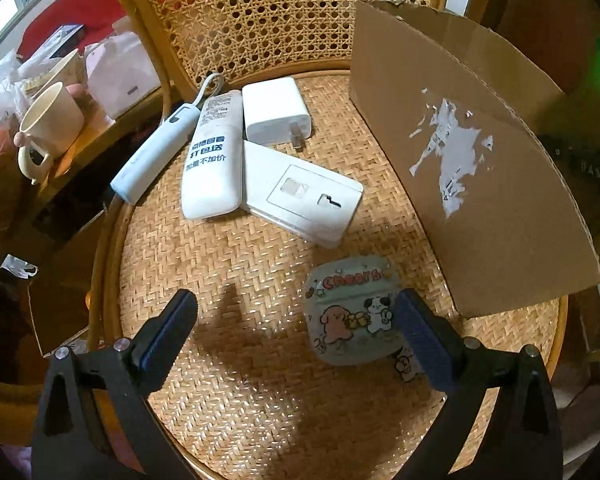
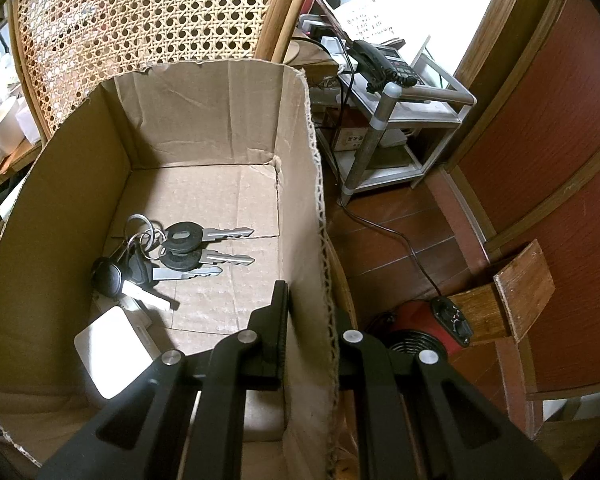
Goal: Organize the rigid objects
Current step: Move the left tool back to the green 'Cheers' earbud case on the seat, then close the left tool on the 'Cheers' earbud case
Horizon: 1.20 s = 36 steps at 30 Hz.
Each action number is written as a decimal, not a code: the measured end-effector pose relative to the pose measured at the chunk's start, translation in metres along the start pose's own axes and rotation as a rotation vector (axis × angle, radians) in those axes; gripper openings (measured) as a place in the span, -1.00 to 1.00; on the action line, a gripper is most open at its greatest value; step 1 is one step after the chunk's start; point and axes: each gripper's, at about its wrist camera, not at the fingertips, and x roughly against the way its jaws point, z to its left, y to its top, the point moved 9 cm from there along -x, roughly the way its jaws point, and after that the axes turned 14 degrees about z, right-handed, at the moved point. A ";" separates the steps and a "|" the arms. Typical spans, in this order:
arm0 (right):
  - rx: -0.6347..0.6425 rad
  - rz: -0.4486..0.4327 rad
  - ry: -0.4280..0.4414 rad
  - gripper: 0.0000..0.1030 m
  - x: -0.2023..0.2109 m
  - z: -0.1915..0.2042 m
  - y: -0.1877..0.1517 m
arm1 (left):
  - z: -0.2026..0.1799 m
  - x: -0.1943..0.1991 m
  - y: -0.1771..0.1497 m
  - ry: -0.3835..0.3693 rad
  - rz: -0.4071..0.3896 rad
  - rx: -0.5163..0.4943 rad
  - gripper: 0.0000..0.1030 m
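Two risks seen. Left gripper (image 1: pixel 296 320) wide open, pointing steeply down at chair seat (image 1: pixel 228 380); case (image 1: pixel 352 312) sits just beside right-hand finger (image 1: pixel 420 332), off centre between jaws, so closing may push or tip it instead of catching. Right gripper (image 2: pixel 312 320) closed, pinching box (image 2: pixel 60 208) wall; slip would let box shift. Keys (image 2: pixel 172 256) already in box.

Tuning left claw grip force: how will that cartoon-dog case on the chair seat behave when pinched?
The cartoon-dog case looks like a small rigid shell, so probably stiff and light. Its glossy surface and rounded corners may slip between the pads. It lies flat on the woven seat, so rolling seems unlikely; it may skid instead.
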 end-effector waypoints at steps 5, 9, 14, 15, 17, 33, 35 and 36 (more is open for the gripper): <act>0.003 -0.001 -0.003 -0.77 0.000 0.000 -0.001 | -0.007 -0.004 0.000 -0.039 0.025 -0.002 0.91; 0.003 -0.001 -0.002 -0.77 0.000 0.000 -0.001 | -0.008 -0.009 0.000 -0.018 0.038 -0.010 0.91; 0.003 -0.001 -0.003 -0.77 0.000 0.000 -0.001 | -0.008 -0.012 0.000 0.011 0.023 -0.019 0.91; 0.002 -0.001 -0.003 -0.77 0.000 0.000 -0.001 | -0.008 -0.011 0.001 0.025 0.010 -0.014 0.91; 0.003 -0.001 -0.003 -0.77 0.000 0.000 0.000 | -0.008 -0.011 0.003 0.052 -0.011 -0.011 0.89; 0.005 0.002 -0.008 -0.77 0.000 0.002 -0.002 | -0.026 0.014 0.000 -0.008 -0.067 -0.028 0.09; 0.005 0.002 -0.009 -0.77 0.000 0.002 -0.002 | -0.022 0.024 0.003 -0.005 -0.091 -0.010 0.09; 0.005 0.003 -0.009 -0.77 0.000 0.002 -0.001 | -0.020 0.029 0.005 0.003 -0.107 0.000 0.09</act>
